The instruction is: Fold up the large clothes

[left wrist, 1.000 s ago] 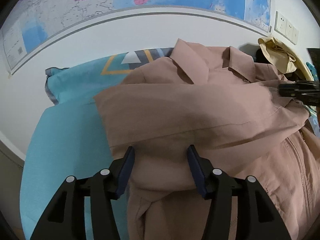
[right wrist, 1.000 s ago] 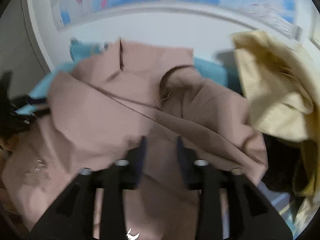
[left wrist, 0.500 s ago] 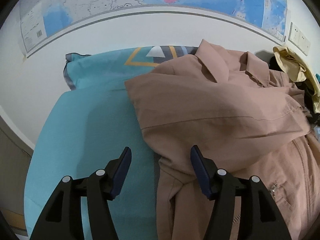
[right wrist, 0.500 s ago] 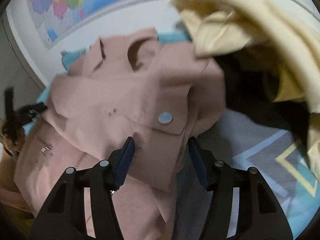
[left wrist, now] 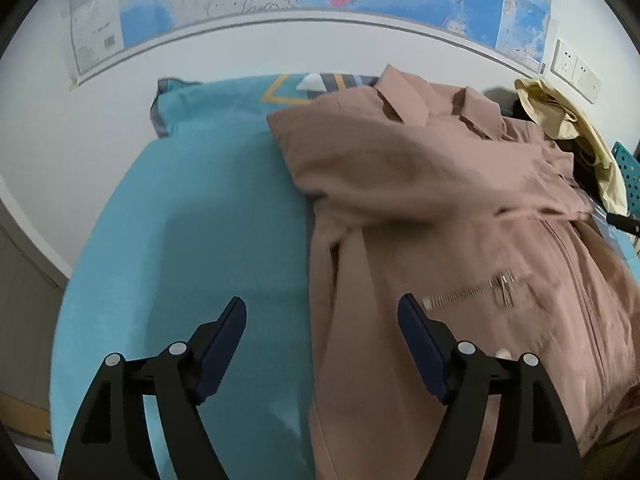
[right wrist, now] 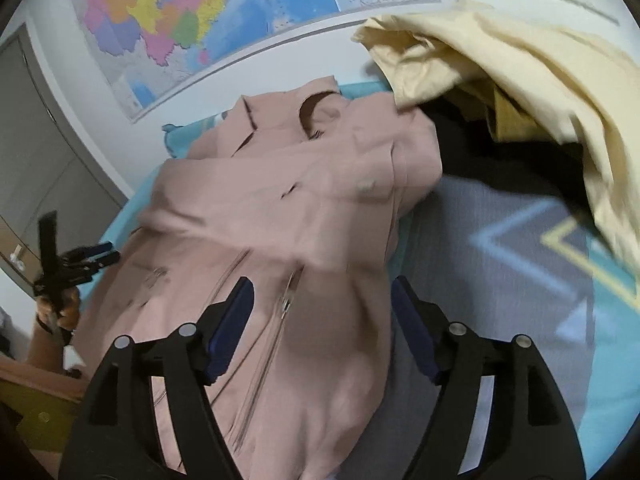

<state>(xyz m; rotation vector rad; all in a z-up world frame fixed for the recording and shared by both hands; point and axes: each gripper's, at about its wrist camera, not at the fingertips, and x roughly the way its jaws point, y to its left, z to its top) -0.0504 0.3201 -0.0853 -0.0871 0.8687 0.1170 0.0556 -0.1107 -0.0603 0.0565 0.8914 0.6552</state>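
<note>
1. dusty-pink zip-front jacket [left wrist: 440,208]: lies on the teal bed cover [left wrist: 208,240], sleeves folded across its chest.
2. left gripper [left wrist: 320,320], right gripper [right wrist: 322,300]: jaws just opened, spread, pinching nothing.
3. risk: loose sleeve folds may slip apart; cream garment [right wrist: 520,64] on the far right crowds the jacket.
4. hidden: jacket hem cut off; zip details blurred.

We see a dusty-pink jacket [left wrist: 420,184] with a silver zip [left wrist: 472,290] on a turquoise bedcover [left wrist: 208,220] patterned with grey, yellow and white chevrons. A cream garment [right wrist: 520,60] lies beside it. Our gripper pads [right wrist: 232,320] are navy on black. The map [right wrist: 168,20] is multicoloured and blue.
</note>
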